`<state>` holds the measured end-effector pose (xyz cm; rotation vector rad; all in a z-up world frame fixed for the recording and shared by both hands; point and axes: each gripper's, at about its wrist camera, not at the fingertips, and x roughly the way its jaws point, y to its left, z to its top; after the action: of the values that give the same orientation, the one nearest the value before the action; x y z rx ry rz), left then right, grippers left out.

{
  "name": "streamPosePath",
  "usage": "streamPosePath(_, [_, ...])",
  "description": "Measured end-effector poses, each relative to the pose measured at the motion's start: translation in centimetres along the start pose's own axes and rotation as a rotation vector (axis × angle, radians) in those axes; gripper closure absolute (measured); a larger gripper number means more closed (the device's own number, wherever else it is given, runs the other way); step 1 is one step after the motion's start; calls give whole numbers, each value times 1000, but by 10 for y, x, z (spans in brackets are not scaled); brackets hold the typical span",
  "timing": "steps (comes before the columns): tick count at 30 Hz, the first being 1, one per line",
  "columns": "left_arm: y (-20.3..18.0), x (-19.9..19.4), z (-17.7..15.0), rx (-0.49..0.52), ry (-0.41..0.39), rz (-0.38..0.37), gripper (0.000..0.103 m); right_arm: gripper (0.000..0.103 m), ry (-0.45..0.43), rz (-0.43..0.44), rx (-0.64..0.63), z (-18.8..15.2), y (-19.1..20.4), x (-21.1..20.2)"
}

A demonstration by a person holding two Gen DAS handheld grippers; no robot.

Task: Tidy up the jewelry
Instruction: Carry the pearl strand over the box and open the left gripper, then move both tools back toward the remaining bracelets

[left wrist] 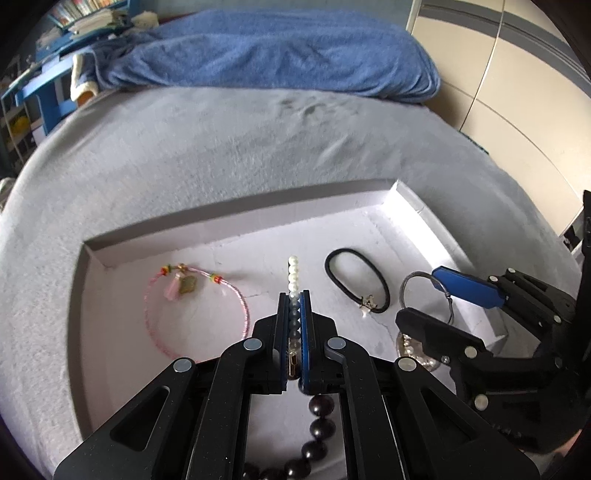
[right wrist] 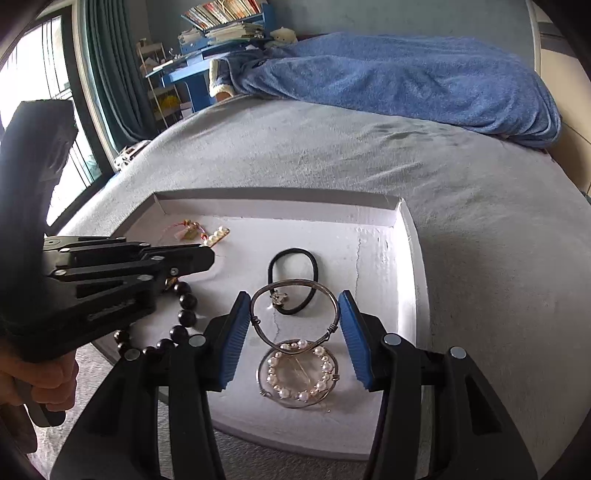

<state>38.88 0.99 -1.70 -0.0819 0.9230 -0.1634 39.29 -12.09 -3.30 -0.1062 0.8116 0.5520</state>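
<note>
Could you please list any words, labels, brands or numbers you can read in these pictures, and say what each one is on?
No text can be read in either view.
Book spines on the blue shelf: too small and blurred to read.
Embossed marking on the left gripper body: too faint to make out.

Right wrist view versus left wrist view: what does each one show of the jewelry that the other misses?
Only the right wrist view shows the pearl bracelet whole, lying inside a silver ring, plus the window at left. Only the left wrist view shows the full loop of the pink cord bracelet and the pearl hair clip clamped between the left gripper's fingers. Both show the white tray, the black hair tie, the silver bangle between the open right gripper's fingers, the dark bead bracelet and the blue blanket.
</note>
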Motion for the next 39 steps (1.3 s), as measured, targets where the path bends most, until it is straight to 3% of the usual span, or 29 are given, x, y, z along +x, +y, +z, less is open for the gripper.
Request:
streamPosePath(5, [-4, 8, -4, 10, 28, 7, 96, 54, 29, -4, -19, -2, 2, 6])
streamPosePath(11, [0, -5, -11, -4, -1, 27, 74, 53, 23, 5, -14, -3, 3, 3])
streamPosePath(14, [4, -19, -15, -5, -33, 27, 64, 44, 0, 5, -16, -3, 4, -4])
streamPosePath(23, [14, -78, -36, -9, -152, 69, 33, 33, -58, 9, -12, -8, 6, -34])
streamPosePath(32, [5, -111, -64, 1, -197, 108, 21, 18, -88, -18, 8, -23, 2, -58])
streamPosePath(39, [-14, -122, -98, 4, -185, 64, 17, 12, -93, -51, 59, -47, -8, -80])
